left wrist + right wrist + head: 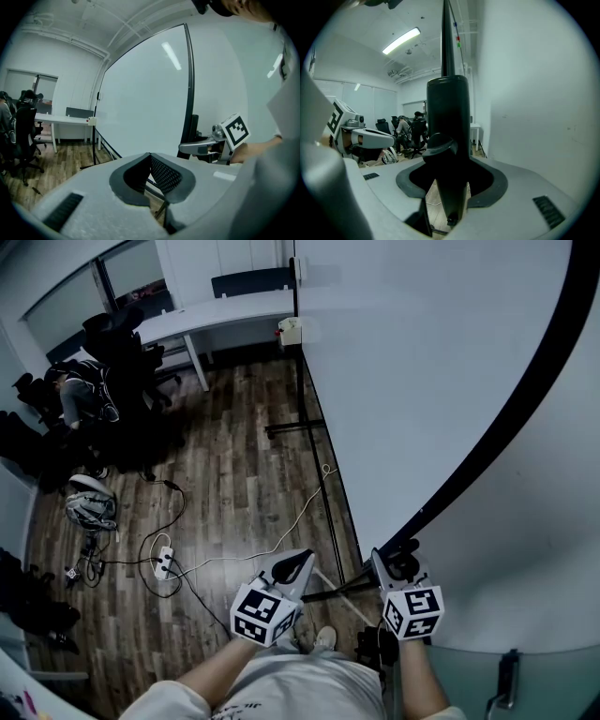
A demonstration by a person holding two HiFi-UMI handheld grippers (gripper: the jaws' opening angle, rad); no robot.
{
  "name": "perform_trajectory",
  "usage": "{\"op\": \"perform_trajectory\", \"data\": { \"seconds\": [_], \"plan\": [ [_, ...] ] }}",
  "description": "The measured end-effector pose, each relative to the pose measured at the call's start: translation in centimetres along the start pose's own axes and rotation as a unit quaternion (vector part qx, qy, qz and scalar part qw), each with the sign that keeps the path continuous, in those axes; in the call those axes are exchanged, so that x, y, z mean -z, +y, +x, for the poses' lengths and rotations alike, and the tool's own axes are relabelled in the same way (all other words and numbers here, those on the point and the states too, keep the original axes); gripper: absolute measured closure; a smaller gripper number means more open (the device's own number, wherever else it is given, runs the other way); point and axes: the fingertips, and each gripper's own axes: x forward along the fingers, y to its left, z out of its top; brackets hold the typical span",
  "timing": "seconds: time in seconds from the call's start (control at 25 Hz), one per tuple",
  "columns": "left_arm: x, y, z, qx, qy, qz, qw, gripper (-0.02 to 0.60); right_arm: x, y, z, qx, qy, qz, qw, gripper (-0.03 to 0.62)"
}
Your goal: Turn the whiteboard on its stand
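The big whiteboard (422, 362) with its black frame (506, 427) fills the right of the head view, tilted on its black stand (314, 427). My right gripper (398, 563) is shut on the frame's lower edge; in the right gripper view the black frame bar (447, 131) fills the gap between the jaws of the right gripper (450, 187). My left gripper (291, 568) hangs free to the left of it, shut and holding nothing. The left gripper view shows the left gripper (150, 168), the whiteboard (145, 103) and the right gripper (201, 147) at the frame.
Wooden floor lies below, with cables and a power strip (164, 563). A white desk (216, 320) stands at the back. Office chairs and a seated person (84, 390) are at the far left, with a helmet-like object (89, 502) nearby. The stand's foot bar (295, 427) juts left.
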Motion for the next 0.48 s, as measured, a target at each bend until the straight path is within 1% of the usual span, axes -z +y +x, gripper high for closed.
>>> {"op": "perform_trajectory", "data": {
  "seconds": [0.16, 0.48],
  "plan": [
    [-0.9, 0.0, -0.1, 0.003, -0.001, -0.002, 1.0000, 0.572, -0.9, 0.3, 0.2, 0.005, 0.001, -0.001, 1.000, 0.407],
    [-0.6, -1.0, -0.4, 0.009, -0.001, -0.002, 1.0000, 0.572, -0.6, 0.4, -1.8, 0.011, -0.012, 0.021, 1.000, 0.407]
  ]
}}
